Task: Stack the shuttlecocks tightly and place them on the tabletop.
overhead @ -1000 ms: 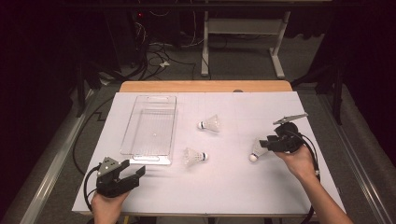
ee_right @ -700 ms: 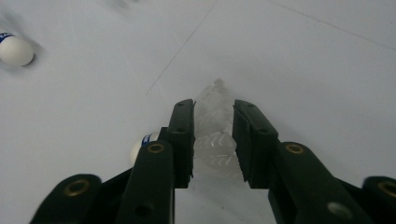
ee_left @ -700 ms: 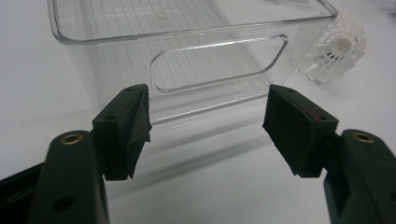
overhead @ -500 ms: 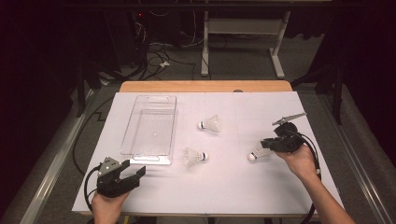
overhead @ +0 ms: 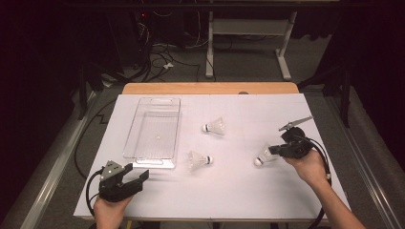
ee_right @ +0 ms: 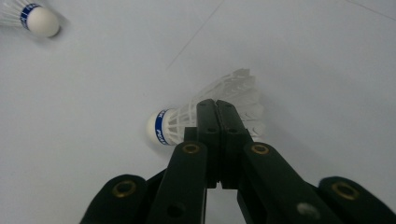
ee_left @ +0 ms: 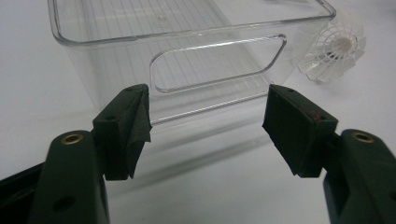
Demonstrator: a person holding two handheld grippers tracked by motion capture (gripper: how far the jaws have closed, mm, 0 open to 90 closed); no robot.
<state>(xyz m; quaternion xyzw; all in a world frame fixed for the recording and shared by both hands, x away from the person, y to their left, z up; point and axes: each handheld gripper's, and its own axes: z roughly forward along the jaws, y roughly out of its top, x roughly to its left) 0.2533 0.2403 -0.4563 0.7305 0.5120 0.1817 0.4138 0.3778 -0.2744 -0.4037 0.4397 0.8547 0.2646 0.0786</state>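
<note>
Counting three shuttlecocks on the white table [overhead: 239, 191], plus one clear plastic bin [overhead: 154, 129] sitting far-left of them. Two shuttlecocks lie free in the middle: one farther back [overhead: 215, 127], one nearer [overhead: 199, 160] just right of the bin's near end. The third shuttlecock [overhead: 263, 155] is over on the right, and the right gripper [overhead: 276, 150] is on it; its jaws have just been closing and now look pressed together over the feather skirt in the right gripper view [ee_right: 217, 119], with the white cork tip and blue band sticking out to the left. Whether they actually pinch a feather or just sit on top, I can't tell. The left gripper [overhead: 138, 176] rests at the near-left corner, jaws spread wide with nothing between them, pointing at the bin.
</note>
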